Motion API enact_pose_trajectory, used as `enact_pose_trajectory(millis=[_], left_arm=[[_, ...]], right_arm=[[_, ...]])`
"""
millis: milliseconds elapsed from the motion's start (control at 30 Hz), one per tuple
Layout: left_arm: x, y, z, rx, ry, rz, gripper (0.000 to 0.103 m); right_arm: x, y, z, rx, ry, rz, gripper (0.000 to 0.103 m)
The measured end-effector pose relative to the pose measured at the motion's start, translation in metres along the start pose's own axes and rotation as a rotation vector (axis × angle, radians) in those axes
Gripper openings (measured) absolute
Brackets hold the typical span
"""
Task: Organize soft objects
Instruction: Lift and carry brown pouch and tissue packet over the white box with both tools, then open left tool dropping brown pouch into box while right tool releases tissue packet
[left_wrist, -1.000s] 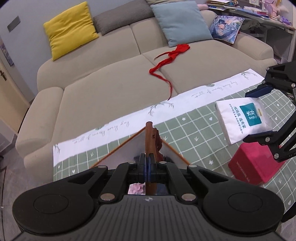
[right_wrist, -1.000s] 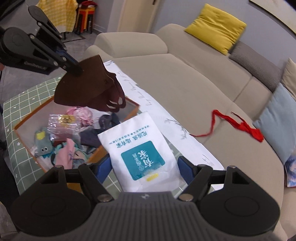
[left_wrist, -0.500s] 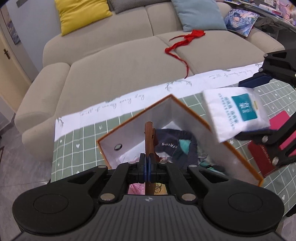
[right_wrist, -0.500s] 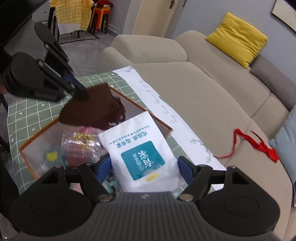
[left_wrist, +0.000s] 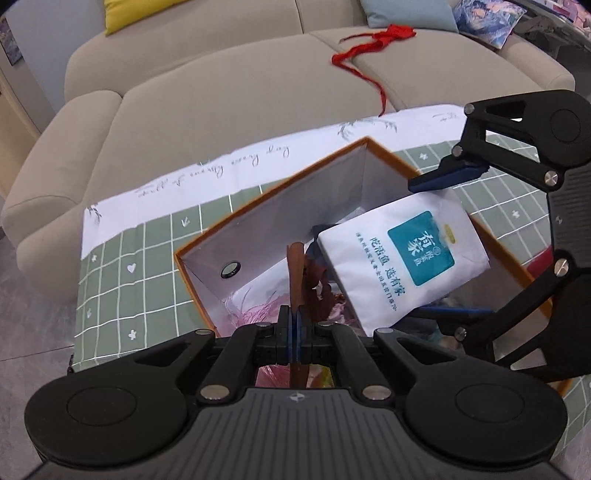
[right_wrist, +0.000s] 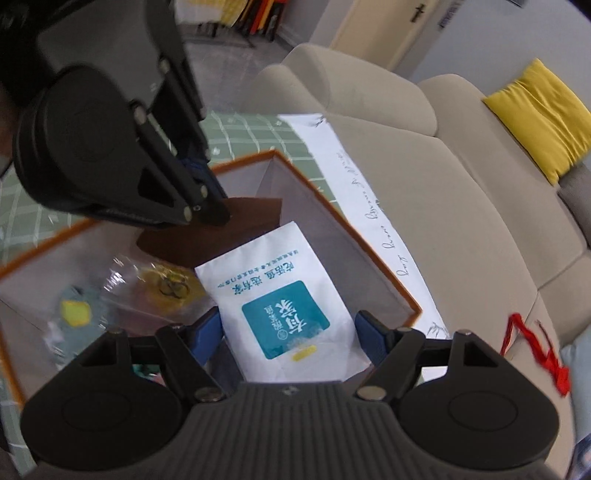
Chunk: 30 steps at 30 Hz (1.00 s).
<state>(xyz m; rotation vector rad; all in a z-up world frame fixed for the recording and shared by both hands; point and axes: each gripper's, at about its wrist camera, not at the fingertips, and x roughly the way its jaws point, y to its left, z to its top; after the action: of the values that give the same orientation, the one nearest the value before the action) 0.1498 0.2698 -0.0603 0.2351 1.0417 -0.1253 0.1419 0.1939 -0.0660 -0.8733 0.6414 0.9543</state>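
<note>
My left gripper (left_wrist: 295, 334) is shut on a brown face mask (left_wrist: 296, 273) and holds it over the orange-rimmed storage box (left_wrist: 273, 192); the mask also shows in the right wrist view (right_wrist: 207, 236). My right gripper (right_wrist: 288, 332) is shut on a white tissue pack with a teal label (right_wrist: 284, 314) and holds it inside the box's opening (right_wrist: 369, 258). The pack also shows in the left wrist view (left_wrist: 406, 254). The box holds several soft items, among them a pink one (left_wrist: 255, 306) and a clear bag (right_wrist: 155, 288).
The box stands on a green checked tablecloth (left_wrist: 140, 280) with a white border. A beige sofa (left_wrist: 229, 92) lies beyond, with a red ribbon (left_wrist: 369, 44) and a yellow cushion (right_wrist: 543, 114) on it.
Both grippers have moved down toward the box. The tissue pack went from beside the box to inside its opening. The mask has dropped lower over the box.
</note>
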Motion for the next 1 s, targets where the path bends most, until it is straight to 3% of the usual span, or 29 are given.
enact_pose_trajectory(millis=[433, 1000], left_arm=[[0.041, 0.016, 0.008, -0.014, -0.001, -0.003, 0.002], [0.068, 0.009, 0.005, -0.001, 0.040, 0.008, 0.003]], right_arm=[[0.063, -0.008, 0.004, -0.098, 0.042, 0.027, 0.076], [0.097, -0.019, -0.002, -0.137, 0.088, 0.019, 0.077]])
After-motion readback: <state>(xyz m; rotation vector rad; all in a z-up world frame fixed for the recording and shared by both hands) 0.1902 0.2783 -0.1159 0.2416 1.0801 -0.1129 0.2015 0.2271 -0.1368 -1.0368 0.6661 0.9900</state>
